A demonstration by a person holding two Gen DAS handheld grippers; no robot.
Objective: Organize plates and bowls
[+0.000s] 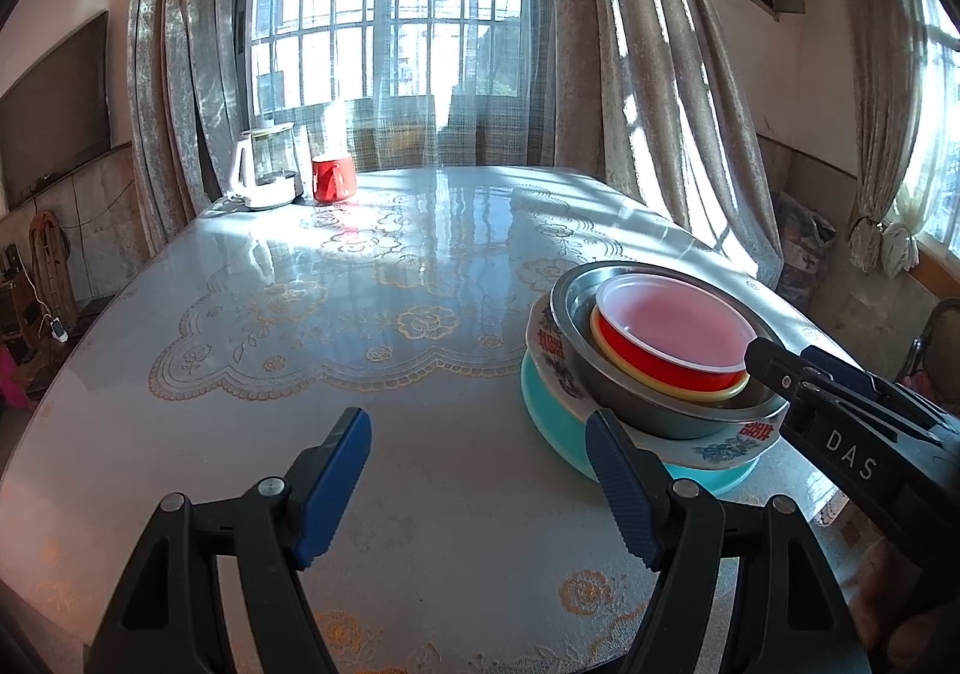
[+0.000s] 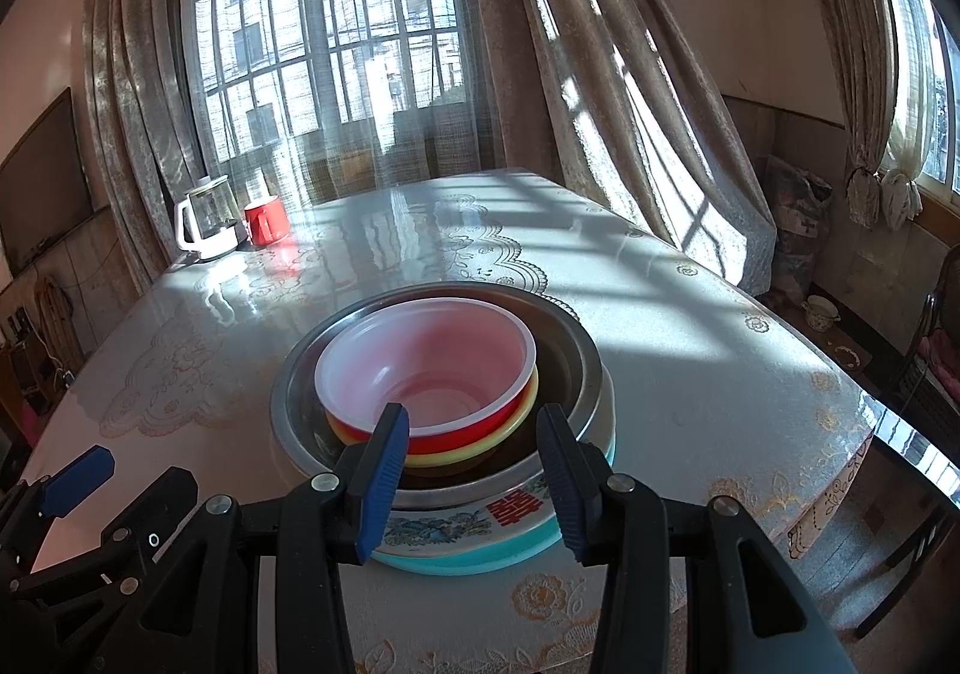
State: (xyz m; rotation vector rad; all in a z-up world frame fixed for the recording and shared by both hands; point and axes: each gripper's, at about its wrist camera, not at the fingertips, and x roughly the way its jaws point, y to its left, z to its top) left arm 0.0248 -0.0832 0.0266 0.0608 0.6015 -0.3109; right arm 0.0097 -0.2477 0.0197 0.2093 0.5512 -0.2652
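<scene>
My right gripper [image 2: 474, 470] is open, its jaws straddling the near rim of the red bowl [image 2: 444, 422], which is nested in the steel bowl [image 2: 288, 404]. My left gripper [image 1: 480, 488] is open over bare table [image 1: 360, 344], left of the stack.

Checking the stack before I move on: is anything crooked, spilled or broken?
Nothing stands out. The red bowl nests in the yellow bowl, in the metal bowl, on the patterned plate and teal plate. No spills or cracks visible.

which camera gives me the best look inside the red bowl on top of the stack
The right wrist view: it looks down into the red bowl, showing its whole white interior. The left wrist view shows the bowl off to the side at a shallow angle.
</scene>
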